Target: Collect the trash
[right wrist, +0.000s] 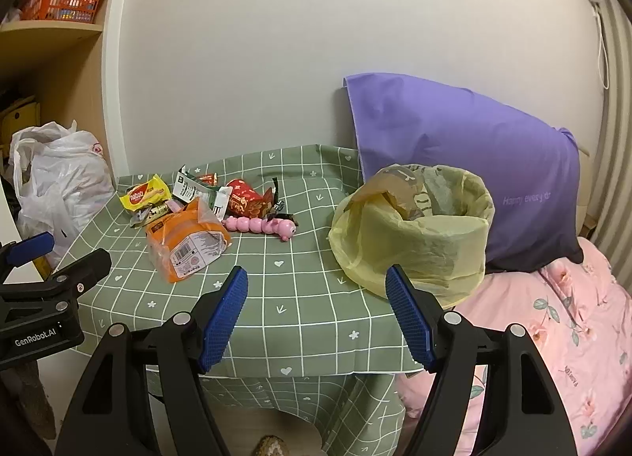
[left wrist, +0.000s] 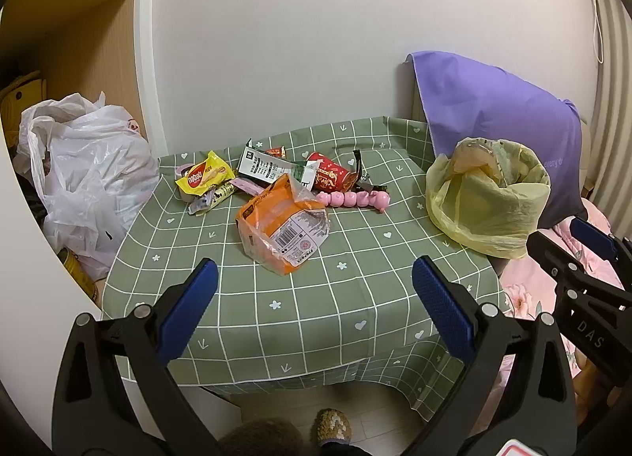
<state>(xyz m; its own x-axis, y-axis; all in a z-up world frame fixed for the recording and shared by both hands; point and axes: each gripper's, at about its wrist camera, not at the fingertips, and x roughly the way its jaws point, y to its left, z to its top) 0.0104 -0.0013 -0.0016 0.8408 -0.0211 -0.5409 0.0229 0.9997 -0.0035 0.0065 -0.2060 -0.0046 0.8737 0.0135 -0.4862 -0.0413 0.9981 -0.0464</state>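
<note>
I hold both the left gripper [left wrist: 316, 290] and right gripper [right wrist: 316, 313] wide and empty over the table's [left wrist: 316, 321] near edge, wrappers [left wrist: 252, 179] heaped toward its far edge.

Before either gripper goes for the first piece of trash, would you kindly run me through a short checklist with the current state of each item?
1. Left gripper open and empty: ok.
2. Right gripper open and empty: ok.
3. Bin upright on the table, bag mouth open: ok.
4. Orange wrapper nearest, nothing on top: ok.
5. Pink toy lies beside the wrappers; whether it is trash: cannot tell.
6. Room left in bin: cannot tell.
</note>
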